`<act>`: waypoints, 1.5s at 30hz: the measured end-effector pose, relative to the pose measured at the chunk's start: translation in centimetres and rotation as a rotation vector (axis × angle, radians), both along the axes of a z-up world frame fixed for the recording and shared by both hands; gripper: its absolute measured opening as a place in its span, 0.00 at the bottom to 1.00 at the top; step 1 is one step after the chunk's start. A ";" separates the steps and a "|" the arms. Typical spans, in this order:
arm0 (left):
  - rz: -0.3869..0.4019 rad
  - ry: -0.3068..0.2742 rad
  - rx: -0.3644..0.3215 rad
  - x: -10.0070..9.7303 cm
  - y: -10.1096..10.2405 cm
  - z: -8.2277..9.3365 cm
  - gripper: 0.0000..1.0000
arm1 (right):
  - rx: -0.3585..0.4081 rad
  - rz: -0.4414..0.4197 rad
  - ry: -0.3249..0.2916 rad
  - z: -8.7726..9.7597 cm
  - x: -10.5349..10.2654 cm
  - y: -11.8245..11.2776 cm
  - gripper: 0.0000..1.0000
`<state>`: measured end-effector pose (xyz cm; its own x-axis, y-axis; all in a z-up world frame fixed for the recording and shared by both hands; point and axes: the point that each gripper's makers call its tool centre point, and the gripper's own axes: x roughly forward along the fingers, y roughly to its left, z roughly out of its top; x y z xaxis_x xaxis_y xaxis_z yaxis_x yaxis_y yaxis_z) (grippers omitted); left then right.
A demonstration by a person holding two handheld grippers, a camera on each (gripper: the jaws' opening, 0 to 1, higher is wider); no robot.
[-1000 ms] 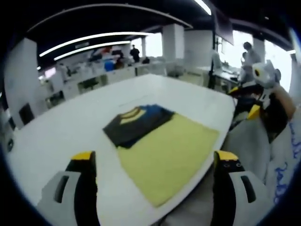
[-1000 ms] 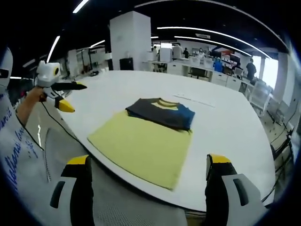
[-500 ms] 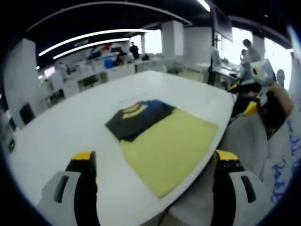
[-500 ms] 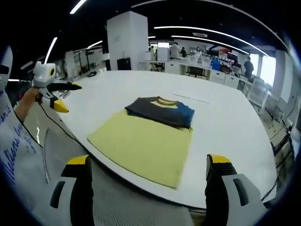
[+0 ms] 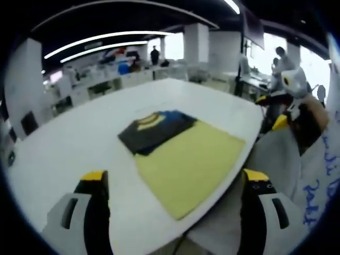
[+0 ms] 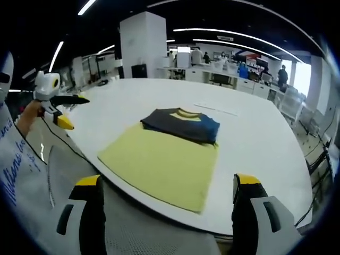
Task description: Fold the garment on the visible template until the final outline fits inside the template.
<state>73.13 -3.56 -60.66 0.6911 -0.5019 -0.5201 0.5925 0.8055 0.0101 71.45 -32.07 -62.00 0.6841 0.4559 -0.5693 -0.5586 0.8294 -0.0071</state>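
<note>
Both grippers are hanging back off the near edge of the tabletop [image 6: 255, 133], left gripper [image 5: 172, 183] and right gripper [image 6: 167, 186] spread wide and empty, facing the folded dark garment [image 6: 180, 125] on the far end of the yellow template [image 6: 159, 164], whose long axis runs away from them.
</note>
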 end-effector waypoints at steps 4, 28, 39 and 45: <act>0.013 -0.001 -0.011 -0.2 0.2 -0.1 0.99 | -0.010 -0.006 0.009 -0.1 0.0 -0.4 1.00; -0.026 0.068 -0.017 1.0 -1.1 -2.4 0.93 | 0.003 -0.033 0.067 -2.5 0.0 -1.0 1.00; -0.042 0.166 0.019 -0.8 -0.9 -6.2 0.83 | -0.007 -0.008 0.135 -4.1 -1.0 -0.6 1.00; -0.033 0.218 0.001 -1.5 -1.1 -7.5 0.78 | -0.011 0.001 0.167 -4.8 -1.1 -0.7 0.95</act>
